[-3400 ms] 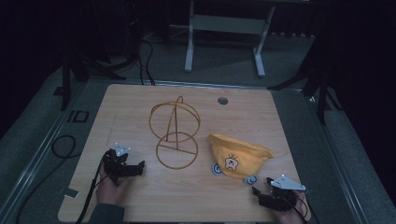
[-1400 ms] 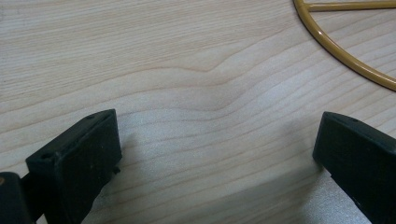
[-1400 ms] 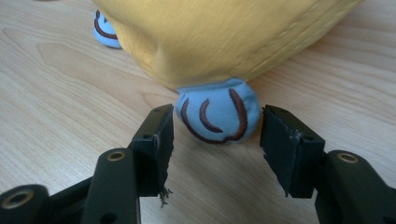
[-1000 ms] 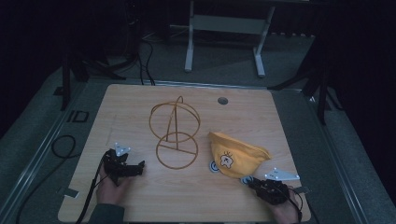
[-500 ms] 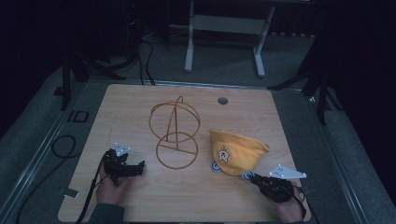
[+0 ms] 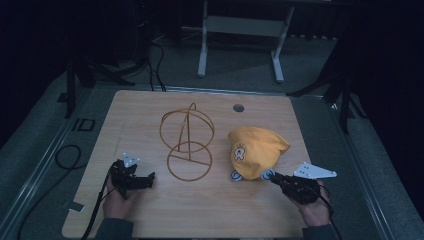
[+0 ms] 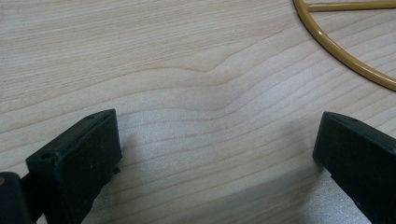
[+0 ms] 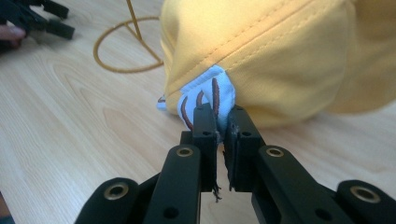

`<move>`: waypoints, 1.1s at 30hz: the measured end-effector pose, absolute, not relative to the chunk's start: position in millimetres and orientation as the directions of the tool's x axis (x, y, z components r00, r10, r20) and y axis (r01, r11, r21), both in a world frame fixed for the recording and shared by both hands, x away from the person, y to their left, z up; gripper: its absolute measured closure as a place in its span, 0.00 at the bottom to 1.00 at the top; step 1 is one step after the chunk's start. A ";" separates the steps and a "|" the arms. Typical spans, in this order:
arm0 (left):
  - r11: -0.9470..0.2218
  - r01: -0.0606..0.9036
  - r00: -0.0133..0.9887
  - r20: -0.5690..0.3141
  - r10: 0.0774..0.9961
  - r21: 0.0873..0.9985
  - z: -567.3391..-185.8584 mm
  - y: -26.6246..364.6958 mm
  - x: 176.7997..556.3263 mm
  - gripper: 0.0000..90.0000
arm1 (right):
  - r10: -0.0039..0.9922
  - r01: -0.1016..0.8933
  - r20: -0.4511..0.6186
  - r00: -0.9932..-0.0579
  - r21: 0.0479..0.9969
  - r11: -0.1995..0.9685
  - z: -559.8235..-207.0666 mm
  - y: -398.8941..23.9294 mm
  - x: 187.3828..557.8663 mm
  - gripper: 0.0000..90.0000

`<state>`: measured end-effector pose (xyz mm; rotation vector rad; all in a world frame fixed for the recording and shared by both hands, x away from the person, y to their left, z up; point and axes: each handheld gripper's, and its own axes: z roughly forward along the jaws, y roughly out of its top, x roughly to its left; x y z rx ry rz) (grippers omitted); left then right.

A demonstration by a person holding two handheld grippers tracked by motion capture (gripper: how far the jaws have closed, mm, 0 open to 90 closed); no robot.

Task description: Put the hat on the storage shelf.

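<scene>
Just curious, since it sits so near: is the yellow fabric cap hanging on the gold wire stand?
No, the yellow fabric cap lies on the wooden table beside the gold wire stand.

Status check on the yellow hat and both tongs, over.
Right tongs shut on the white ear flap of the yellow hat, hat lifting. Left tongs open over bare table. Gold wire stand beside the hat, nothing blocking.

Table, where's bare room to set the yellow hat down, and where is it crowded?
Free: the far left corner of the table, beyond the wire stand; the near strip between the left gripper and right gripper; the far edge around the small hole. Crowded: the middle, where the stand sits close beside the hat, and the near right, where the right gripper pinches the hat's white tab.
</scene>
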<state>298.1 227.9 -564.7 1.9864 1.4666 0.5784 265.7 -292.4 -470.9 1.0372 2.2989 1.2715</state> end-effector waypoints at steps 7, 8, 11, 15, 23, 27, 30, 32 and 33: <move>-0.213 0.696 0.296 -0.004 0.955 0.686 -564.7 227.9 298.1 0.01 | 0.720 0.418 0.067 -0.690 0.850 0.322 -450.7 -291.6 272.4 0.93; -0.211 0.695 0.295 -0.005 0.956 0.687 -564.8 227.8 298.1 0.01 | 0.725 0.421 0.069 -0.685 0.850 0.317 -447.8 -291.8 273.9 0.93; -0.210 0.695 0.294 -0.005 0.956 0.688 -564.8 227.7 298.1 0.01 | 0.735 0.427 0.087 -0.673 0.857 0.289 -443.6 -293.7 277.8 0.93; -0.210 0.695 0.294 -0.005 0.956 0.688 -564.8 227.7 298.1 0.01 | 0.763 0.447 0.108 -0.637 0.858 0.253 -440.3 -296.7 282.5 0.93; -0.208 0.695 0.293 -0.006 0.956 0.689 -564.9 227.6 298.1 0.01 | 0.821 0.506 0.188 -0.540 0.851 0.138 -444.2 -310.1 292.3 0.93; -0.208 0.695 0.293 -0.007 0.956 0.689 -564.8 227.6 298.1 0.01 | 0.837 0.530 0.224 -0.499 0.843 0.091 -446.3 -317.4 296.6 0.93; -0.208 0.695 0.293 -0.006 0.956 0.689 -564.9 227.6 298.1 0.01 | 0.835 0.545 0.254 -0.488 0.836 0.064 -447.1 -321.1 299.5 0.93; -0.209 0.695 0.293 -0.006 0.956 0.688 -564.8 227.6 298.1 0.01 | 0.830 0.540 0.252 -0.498 0.839 0.069 -446.0 -320.6 300.7 0.93; -0.208 0.695 0.293 -0.007 0.956 0.689 -564.9 227.6 298.1 0.01 | 0.827 0.537 0.252 -0.502 0.841 0.070 -444.8 -320.2 301.1 0.93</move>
